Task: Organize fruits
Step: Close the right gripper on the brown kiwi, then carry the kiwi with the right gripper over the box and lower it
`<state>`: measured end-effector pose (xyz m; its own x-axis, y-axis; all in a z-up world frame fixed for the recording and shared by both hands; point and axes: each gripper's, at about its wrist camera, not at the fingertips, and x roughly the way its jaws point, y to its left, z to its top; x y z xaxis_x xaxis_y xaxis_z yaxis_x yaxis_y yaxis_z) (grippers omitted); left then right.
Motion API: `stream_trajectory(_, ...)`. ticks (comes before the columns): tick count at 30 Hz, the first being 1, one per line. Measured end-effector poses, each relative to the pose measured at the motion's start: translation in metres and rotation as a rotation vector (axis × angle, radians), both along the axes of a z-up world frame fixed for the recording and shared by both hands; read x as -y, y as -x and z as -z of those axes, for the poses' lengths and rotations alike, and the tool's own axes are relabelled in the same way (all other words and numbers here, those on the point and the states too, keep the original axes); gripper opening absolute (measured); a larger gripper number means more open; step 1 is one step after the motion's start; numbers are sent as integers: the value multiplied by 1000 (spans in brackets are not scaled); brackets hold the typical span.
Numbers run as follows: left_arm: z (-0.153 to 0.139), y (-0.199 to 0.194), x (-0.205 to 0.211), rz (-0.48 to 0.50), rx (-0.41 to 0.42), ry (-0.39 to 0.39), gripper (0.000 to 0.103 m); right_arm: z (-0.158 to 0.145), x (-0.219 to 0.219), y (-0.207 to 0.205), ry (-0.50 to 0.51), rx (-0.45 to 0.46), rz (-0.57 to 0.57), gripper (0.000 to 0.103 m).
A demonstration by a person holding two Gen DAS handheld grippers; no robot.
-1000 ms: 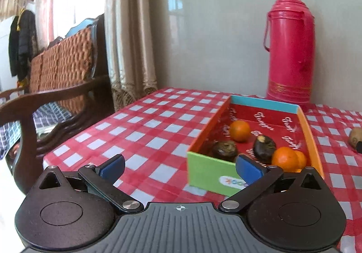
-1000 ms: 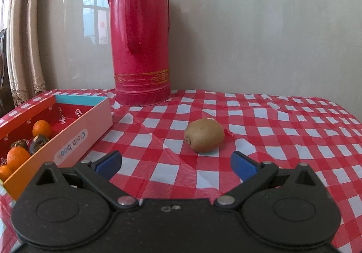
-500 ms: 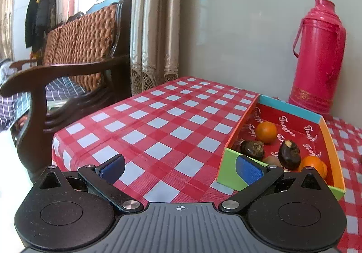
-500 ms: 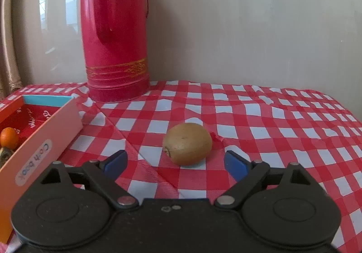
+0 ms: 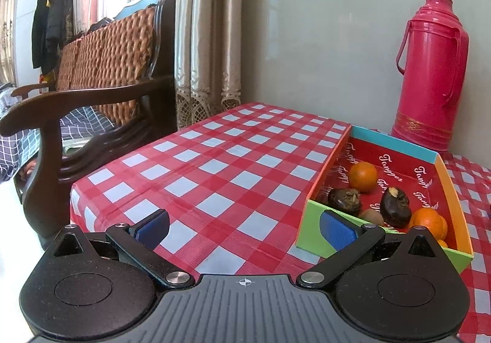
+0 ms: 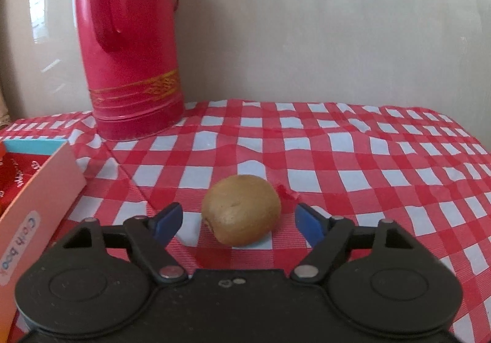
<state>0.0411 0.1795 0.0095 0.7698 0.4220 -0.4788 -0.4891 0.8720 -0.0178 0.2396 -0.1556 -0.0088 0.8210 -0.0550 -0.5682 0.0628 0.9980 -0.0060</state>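
Observation:
A brown kiwi [image 6: 242, 209] lies on the red checked tablecloth [image 6: 353, 171]. My right gripper [image 6: 239, 225] is open, with a blue pad on each side of the kiwi and a gap to each. A shallow colourful box [image 5: 313, 225] holds an orange [image 5: 362, 176], two dark fruits [image 5: 344, 201], a kiwi [image 5: 372, 217] and more oranges [image 5: 428, 221]. My left gripper [image 5: 244, 229] is open and empty, low in front of the box's near left corner. The box's pink side [image 6: 43, 198] shows in the right wrist view.
A tall red thermos [image 6: 129, 45] stands at the back by the wall, also in the left wrist view [image 5: 429, 73]. A dark wooden armchair [image 5: 86, 103] with a woven back stands beyond the table's left edge [image 5: 92, 183]. Curtains [image 5: 205, 30] hang behind it.
My right gripper has moved forward until the kiwi sits between its pads. My left gripper has swung left and drawn back, so the box now lies to its right.

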Motion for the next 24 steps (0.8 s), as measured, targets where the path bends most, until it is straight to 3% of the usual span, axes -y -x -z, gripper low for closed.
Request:
stream_trajectory(10, 0, -2, 4, 11, -5, -1, 103, 6, 2, -16, -26, -35, 8, 71)
stream_trajectory(14, 0, -2, 4, 10, -4, 6, 103, 7, 4, -14, -43, -31, 5, 52)
stream_trajectory(24, -1, -1, 4, 8, -1, 5, 103, 5, 3, -9, -55, -22, -6, 50)
